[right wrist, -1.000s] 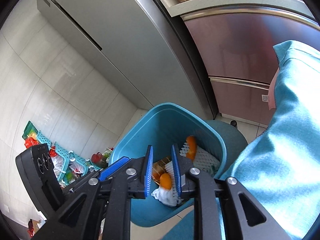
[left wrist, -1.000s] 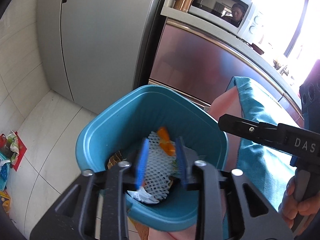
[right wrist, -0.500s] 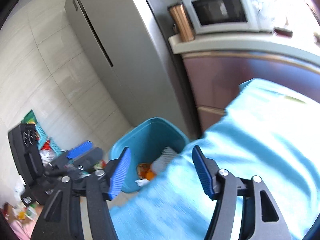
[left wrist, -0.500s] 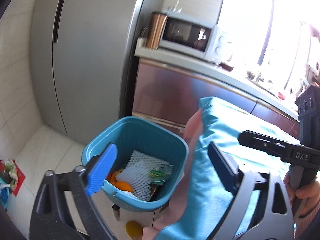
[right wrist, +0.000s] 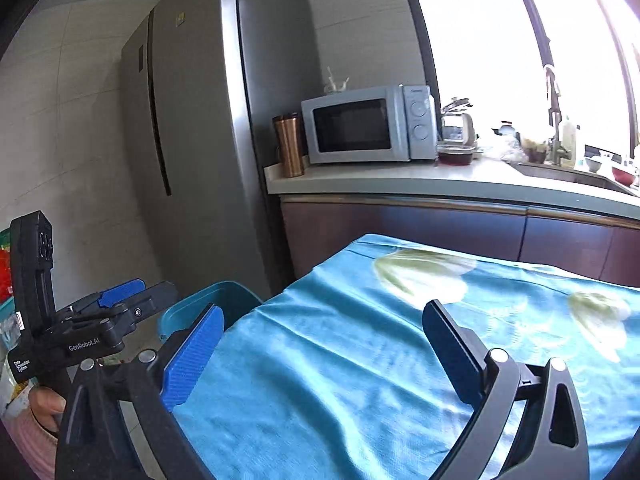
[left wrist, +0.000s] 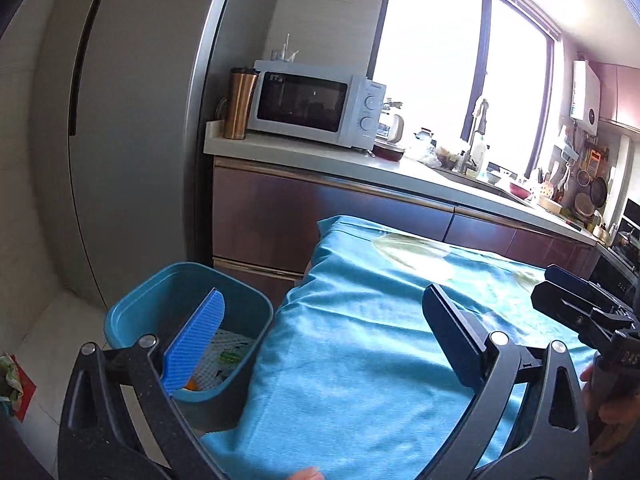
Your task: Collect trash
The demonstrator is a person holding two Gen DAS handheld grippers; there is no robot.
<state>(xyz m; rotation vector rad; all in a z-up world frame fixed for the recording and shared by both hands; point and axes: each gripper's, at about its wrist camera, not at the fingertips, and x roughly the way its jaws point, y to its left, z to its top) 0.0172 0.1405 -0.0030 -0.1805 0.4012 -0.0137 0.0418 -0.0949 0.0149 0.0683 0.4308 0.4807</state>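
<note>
A teal trash bin stands on the floor left of a table under a teal cloth. White foam netting and an orange scrap lie in the bin. My left gripper is open and empty, with its left finger over the bin and its right finger over the cloth. The right gripper hangs over the cloth with its jaws opening and nothing between them. The bin's rim peeks out behind its left finger. A hand holds each gripper.
A grey fridge stands behind the bin. The counter beyond the table carries a microwave, a copper tumbler and a sink area by the bright window. Coloured bags lie on the floor at far left.
Both grippers rose away from the bin and swung right over the table. Both opened wide, leaving the foam netting and orange scraps in the bin.
</note>
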